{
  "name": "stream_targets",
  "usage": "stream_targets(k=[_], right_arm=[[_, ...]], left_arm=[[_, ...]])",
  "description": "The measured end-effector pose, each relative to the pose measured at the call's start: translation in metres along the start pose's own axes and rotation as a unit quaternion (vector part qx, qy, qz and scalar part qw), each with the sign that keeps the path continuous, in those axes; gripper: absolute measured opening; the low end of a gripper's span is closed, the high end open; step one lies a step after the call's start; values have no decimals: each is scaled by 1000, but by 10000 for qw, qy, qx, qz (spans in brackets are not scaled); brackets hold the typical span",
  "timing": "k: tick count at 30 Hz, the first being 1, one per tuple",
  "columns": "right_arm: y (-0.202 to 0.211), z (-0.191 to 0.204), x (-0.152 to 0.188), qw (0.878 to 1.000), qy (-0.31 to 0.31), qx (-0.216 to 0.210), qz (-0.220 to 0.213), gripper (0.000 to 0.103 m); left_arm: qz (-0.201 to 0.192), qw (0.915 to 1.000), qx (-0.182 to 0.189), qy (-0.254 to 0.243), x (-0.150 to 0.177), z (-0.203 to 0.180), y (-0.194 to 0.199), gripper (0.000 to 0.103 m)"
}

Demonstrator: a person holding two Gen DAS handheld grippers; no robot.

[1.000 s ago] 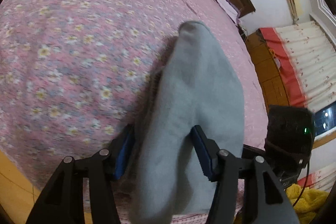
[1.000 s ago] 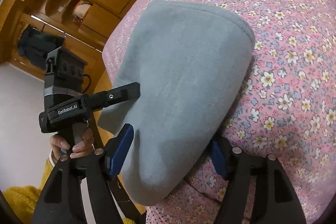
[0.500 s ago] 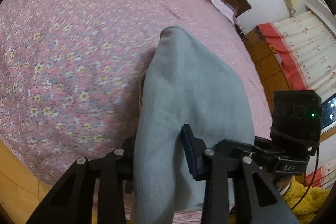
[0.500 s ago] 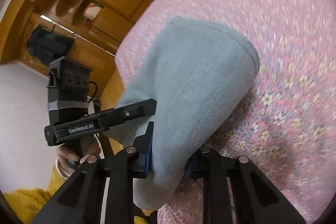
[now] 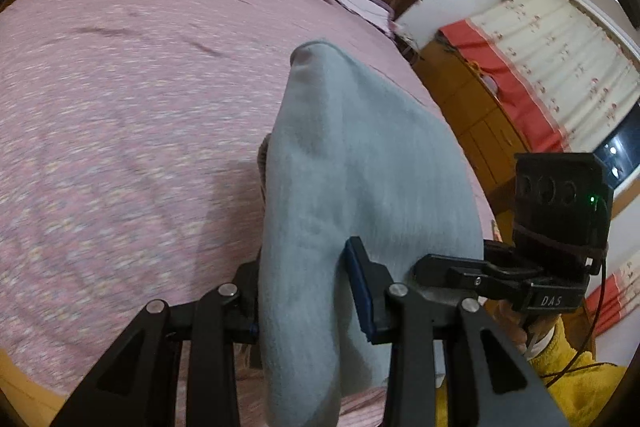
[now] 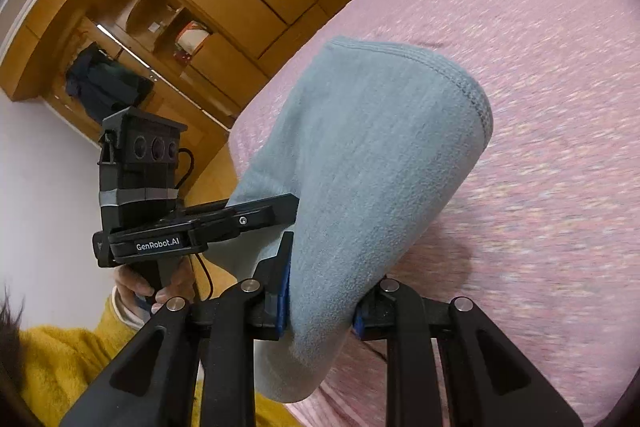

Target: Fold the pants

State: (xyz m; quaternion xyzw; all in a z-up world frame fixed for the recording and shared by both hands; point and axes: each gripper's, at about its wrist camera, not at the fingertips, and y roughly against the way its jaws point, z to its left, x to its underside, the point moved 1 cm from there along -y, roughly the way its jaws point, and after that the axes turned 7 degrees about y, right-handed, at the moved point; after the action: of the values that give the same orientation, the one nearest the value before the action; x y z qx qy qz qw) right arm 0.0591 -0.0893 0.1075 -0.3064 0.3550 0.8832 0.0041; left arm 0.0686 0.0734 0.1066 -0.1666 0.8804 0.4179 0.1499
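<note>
Gripping the soft, floppy pants (image 5: 360, 187) at six o'clock — left gripper (image 5: 304, 299) and right gripper (image 6: 320, 311) each pinch an edge — cloth will sag.

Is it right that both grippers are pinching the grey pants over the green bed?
Not quite: the bed is pink, not green, as the left wrist view shows. The rest holds: the left gripper and right gripper both pinch the grey pants above it.
</note>
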Motion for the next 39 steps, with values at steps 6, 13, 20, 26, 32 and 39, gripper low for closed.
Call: stream_targets(k=[6, 13, 20, 26, 32, 39], right_arm=[[36, -29, 0, 9996, -32, 256, 64, 16], [68, -74, -4, 9985, 9, 482, 257, 16], [80, -120, -15, 9971, 15, 711, 287, 16], [70, -165, -13, 9949, -304, 900, 338, 16], [52, -199, 8, 9857, -764, 1415, 499, 29], [68, -179, 13, 9752, -897, 2024, 4, 31]], left_arm=[[253, 9995, 109, -156, -5, -39, -40, 36], [543, 9978, 53, -386, -10, -77, -89, 36], [804, 9932, -195, -819, -20, -100, -133, 31], [1024, 9898, -437, -891, -23, -98, -171, 31], [1052, 9892, -492, -891, -22, -96, -189, 42], [395, 9811, -1127, -1524, -31, -147, -175, 38]])
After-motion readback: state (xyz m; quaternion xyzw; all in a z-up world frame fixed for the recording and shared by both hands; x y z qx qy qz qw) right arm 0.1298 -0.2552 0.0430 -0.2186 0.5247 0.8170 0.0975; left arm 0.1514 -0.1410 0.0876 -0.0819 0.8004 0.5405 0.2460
